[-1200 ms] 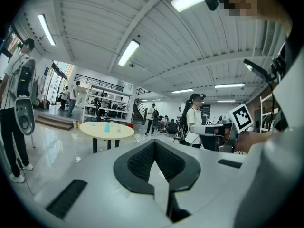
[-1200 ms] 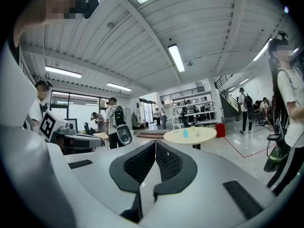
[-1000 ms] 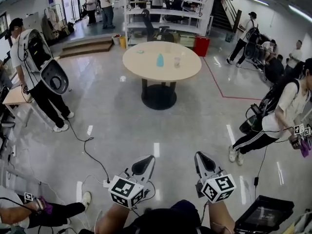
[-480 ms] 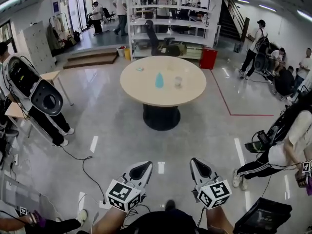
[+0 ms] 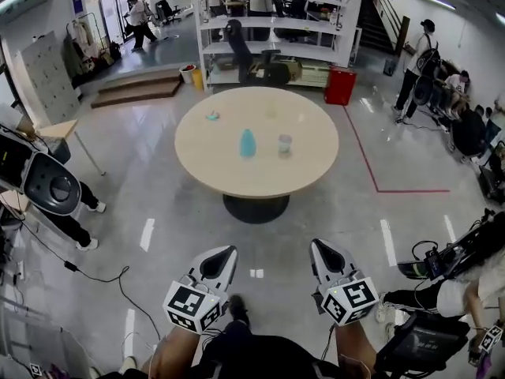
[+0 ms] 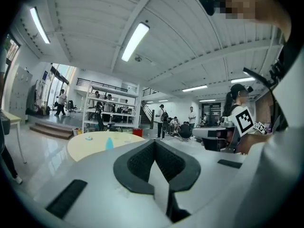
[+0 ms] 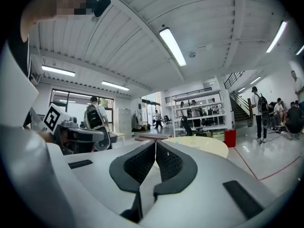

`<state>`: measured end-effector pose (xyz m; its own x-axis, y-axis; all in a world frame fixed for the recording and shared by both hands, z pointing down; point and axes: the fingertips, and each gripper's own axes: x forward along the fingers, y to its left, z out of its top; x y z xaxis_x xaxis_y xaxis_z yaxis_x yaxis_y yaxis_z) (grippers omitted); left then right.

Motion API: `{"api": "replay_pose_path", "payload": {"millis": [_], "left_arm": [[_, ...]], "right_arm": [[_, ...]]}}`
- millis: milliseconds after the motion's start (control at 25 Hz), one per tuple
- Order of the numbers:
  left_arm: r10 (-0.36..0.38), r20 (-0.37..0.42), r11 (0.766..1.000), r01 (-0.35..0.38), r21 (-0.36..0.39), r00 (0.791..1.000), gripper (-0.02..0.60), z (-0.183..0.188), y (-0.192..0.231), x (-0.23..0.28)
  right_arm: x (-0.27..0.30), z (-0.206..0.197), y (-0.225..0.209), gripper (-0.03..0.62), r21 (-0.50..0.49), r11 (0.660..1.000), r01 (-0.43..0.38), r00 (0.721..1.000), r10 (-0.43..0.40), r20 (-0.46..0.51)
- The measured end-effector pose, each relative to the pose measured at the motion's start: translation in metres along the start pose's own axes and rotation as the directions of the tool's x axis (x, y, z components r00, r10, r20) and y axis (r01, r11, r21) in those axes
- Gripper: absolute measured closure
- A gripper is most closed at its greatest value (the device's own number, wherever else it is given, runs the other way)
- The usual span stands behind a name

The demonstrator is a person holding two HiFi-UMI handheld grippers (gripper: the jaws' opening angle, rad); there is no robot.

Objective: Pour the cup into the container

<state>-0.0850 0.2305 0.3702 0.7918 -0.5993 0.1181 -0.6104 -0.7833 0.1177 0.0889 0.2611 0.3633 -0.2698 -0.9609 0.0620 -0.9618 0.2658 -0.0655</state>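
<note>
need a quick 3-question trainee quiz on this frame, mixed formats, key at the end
1. Fill in: the jaws of the left gripper and the right gripper are both ____.
2. In the head view, where does the blue container on the round table stand relative to the cup? A) to its left B) to its right C) inside it
3. True or false: the right gripper holds the cup.
Key: 1 shut; 2 A; 3 false.

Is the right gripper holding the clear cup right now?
No, the right gripper has its jaws closed together on nothing, while the clear cup stands far ahead on the round table.
</note>
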Motion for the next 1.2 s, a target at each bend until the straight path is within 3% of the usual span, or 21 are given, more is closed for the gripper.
{"api": "replay_pose_path", "payload": {"millis": [320, 520, 840, 1080, 1200], "left_arm": [[-0.074, -0.002, 0.997, 0.074, 0.014, 0.997, 0.592, 0.04, 0.121, 0.114], [-0.114, 0.01, 0.993, 0.114, 0.009, 0.993, 0.592, 0.052, 0.158, 0.175], [-0.043, 0.018, 0.999, 0.043, 0.022, 0.999, 0.592, 0.076, 0.214, 0.282], [-0.012, 0.019, 0.999, 0.011, 0.038, 1.0, 0.592, 0.108, 0.24, 0.366], [0.022, 0.019, 0.999, -0.022, 0.042, 1.0, 0.592, 0.112, 0.255, 0.396]], "right_arm": [[0.148, 0.033, -0.066, 0.588, 0.059, 0.994, 0.091, 0.995, -0.094, 0.037], [0.213, 0.032, -0.093, 0.588, 0.02, 0.994, 0.104, 0.994, -0.104, 0.02], [0.303, 0.037, -0.182, 0.586, 0.018, 0.997, 0.068, 0.997, -0.069, 0.038], [0.369, 0.066, -0.256, 0.583, -0.032, 0.999, 0.021, 0.998, -0.019, 0.052], [0.392, 0.072, -0.277, 0.554, -0.042, 0.999, -0.02, 0.997, 0.023, 0.07]]}}
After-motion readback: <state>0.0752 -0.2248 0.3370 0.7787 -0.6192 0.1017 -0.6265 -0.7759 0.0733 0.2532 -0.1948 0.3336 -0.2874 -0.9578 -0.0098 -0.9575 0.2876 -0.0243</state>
